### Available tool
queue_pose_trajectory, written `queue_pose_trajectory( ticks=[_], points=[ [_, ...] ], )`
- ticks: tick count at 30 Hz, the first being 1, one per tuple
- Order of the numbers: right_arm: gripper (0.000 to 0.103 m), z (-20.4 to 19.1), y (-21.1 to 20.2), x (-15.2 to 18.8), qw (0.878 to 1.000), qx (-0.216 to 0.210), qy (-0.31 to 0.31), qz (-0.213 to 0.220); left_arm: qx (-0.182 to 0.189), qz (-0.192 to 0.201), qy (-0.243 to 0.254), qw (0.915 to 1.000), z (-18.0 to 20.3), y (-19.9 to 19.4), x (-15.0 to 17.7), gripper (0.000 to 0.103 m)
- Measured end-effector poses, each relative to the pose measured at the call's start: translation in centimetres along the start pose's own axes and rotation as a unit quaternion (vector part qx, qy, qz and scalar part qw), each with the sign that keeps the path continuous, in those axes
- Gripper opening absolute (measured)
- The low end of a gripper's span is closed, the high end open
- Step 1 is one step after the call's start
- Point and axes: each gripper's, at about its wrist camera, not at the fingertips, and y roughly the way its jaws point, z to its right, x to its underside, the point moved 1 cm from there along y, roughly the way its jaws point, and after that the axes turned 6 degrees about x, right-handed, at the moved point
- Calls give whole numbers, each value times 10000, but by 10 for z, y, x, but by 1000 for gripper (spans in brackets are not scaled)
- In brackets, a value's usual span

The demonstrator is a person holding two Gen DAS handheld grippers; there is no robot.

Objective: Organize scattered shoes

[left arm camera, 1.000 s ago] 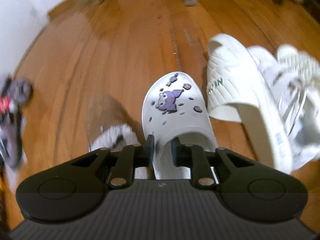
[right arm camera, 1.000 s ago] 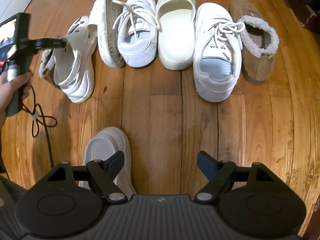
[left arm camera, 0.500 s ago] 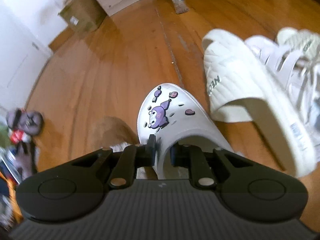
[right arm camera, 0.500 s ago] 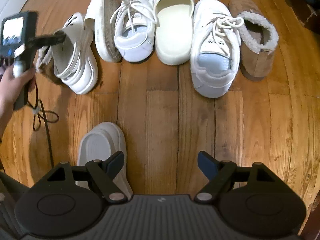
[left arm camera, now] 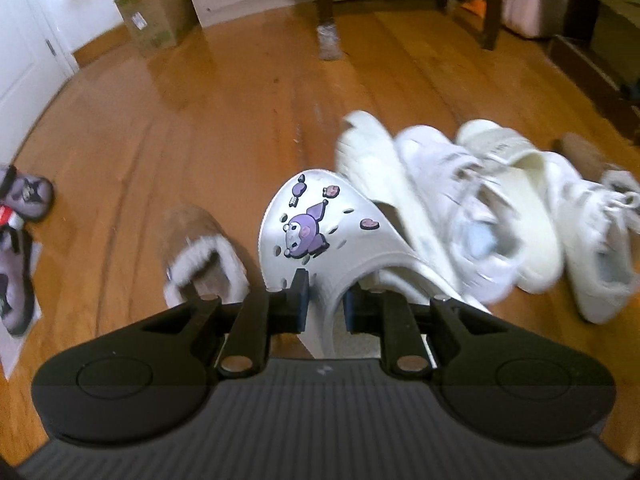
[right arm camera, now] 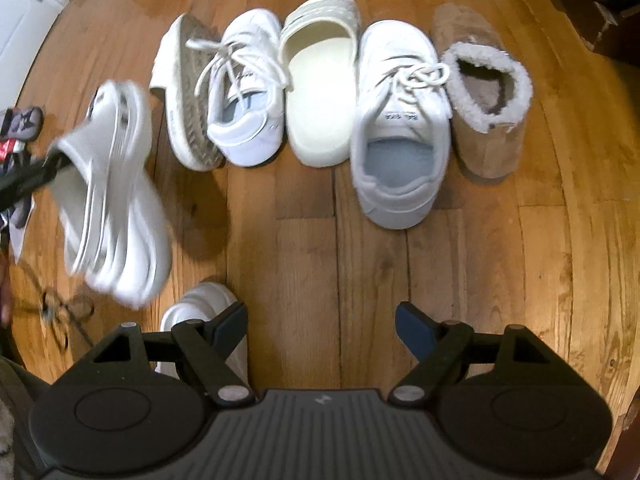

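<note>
Above the wooden plank floor (right arm camera: 304, 240), the left gripper (left arm camera: 325, 300) has its jaws pinched on the side wall of a white foam clog with purple cartoon charms (left arm camera: 316, 232), holding it off the boards beside a row of white sneakers (right arm camera: 400, 120), cream slides (right arm camera: 320, 92) and a tan fleece-lined slipper (right arm camera: 488, 120). The right gripper (right arm camera: 320, 326) hangs with jaws spread wide and holding nothing, a second white clog (right arm camera: 200, 312) lying on the floor just under its left finger.
</note>
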Motion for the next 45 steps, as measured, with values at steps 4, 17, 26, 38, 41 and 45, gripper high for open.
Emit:
queue_pose_trajectory(
  ticks=[4, 17, 26, 38, 41, 45],
  points=[
    [82, 13, -9, -4, 9998, -39, 140, 123, 377, 181, 49, 9991, 31, -22, 10, 21],
    [82, 47, -29, 20, 9994, 151, 281, 146, 1615, -134, 1327, 9778, 174, -28, 70, 17],
    [81, 21, -21, 45, 9947, 230, -924, 376, 1584, -1335, 546, 9768, 145, -33, 61, 73],
    [64, -85, 7, 76, 9076, 495, -4046, 1005, 1358, -1931, 223, 9715, 103, -51, 68, 101],
    [55, -97, 19, 76, 9019, 578, -4187, 888, 1333, -2093, 190, 9685, 99, -42, 77, 101],
    [47, -102, 30, 69, 9032, 977, -4101, 806, 1520, -2436, 249, 9576, 93, -30, 90, 101]
  ],
)
